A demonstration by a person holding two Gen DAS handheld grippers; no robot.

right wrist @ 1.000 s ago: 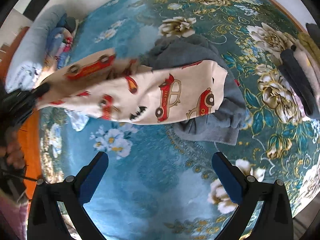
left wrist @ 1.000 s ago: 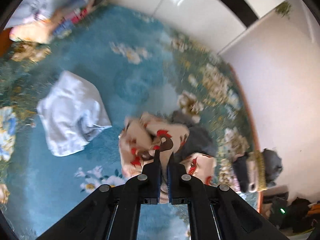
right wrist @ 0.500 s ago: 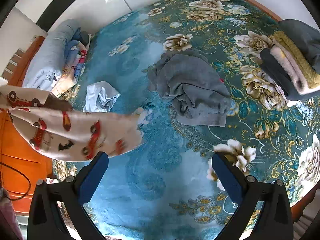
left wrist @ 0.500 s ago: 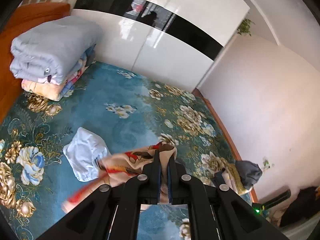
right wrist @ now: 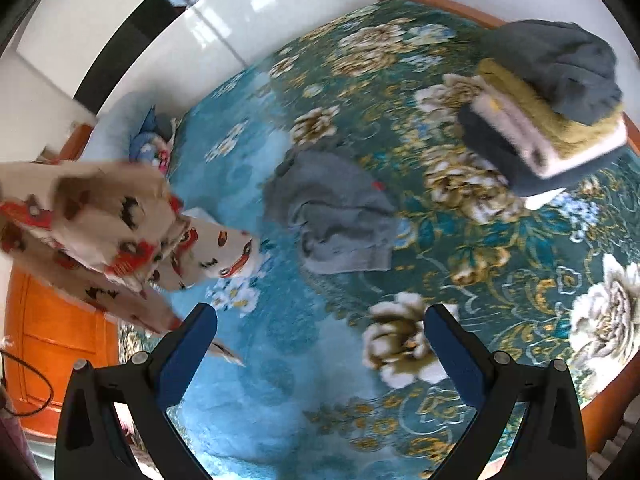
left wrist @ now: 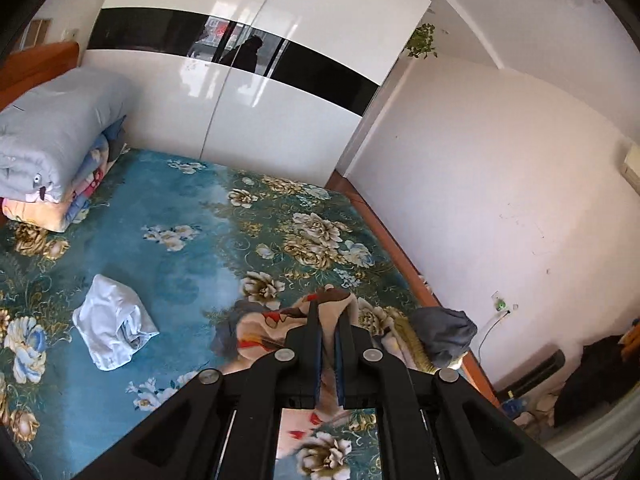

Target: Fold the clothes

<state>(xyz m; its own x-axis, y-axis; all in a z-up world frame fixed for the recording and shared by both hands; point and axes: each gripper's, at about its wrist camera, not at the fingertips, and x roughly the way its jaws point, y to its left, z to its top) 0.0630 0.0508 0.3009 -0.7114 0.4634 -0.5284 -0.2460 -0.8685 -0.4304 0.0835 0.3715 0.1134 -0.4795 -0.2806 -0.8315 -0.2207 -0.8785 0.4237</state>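
My left gripper [left wrist: 327,308] is shut on a cream garment printed with red cars [left wrist: 264,330], which hangs from its fingers above the bed. The same cream garment [right wrist: 112,228] dangles at the left of the right wrist view, lifted off the bedspread and blurred. My right gripper [right wrist: 320,324] stands open over the blue floral bedspread [right wrist: 288,360] with nothing between its blue pads. A crumpled grey garment [right wrist: 340,216] lies on the bed beyond it. A crumpled pale blue garment [left wrist: 112,324] lies on the bed to the left.
A stack of folded clothes [right wrist: 548,96], grey on top of mustard and pink, sits at the bed's far right edge. Folded quilts [left wrist: 52,152] are piled by the orange headboard [right wrist: 48,320]. White wardrobe doors [left wrist: 256,92] stand behind the bed.
The left gripper has risen and tilted up, lifting the car-print garment off the grey one. That garment swung to the left of the right wrist view. The right gripper shifted across the bed.
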